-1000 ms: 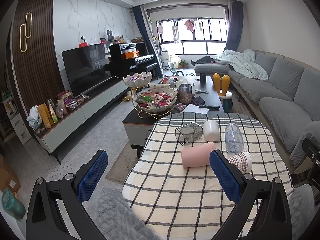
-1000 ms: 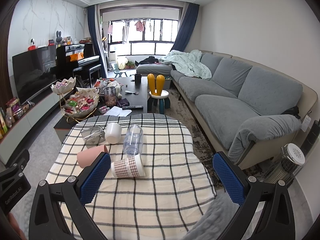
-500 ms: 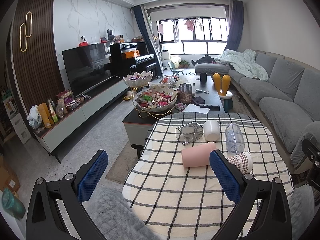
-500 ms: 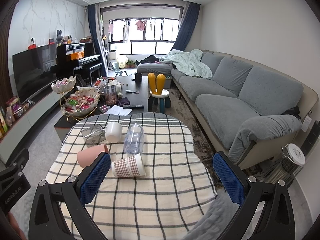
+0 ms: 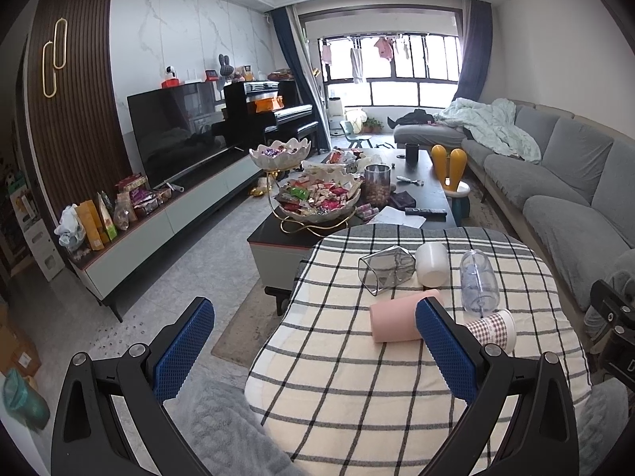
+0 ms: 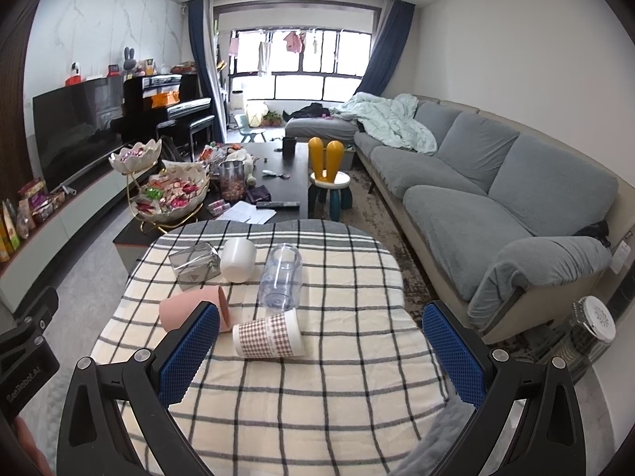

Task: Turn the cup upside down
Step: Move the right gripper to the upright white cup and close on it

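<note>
Several cups lie on their sides on a small table with a checked cloth. A pink cup, a checked paper cup, a clear plastic cup, a white cup and a grey faceted glass lie there. My left gripper is open and empty, held short of the table's left front. My right gripper is open and empty, above the table's front, its left finger near the pink cup.
A dark coffee table with candy bowls stands behind the small table. A grey sofa runs along the right. A TV stand lines the left wall. A yellow-eared stool stands between.
</note>
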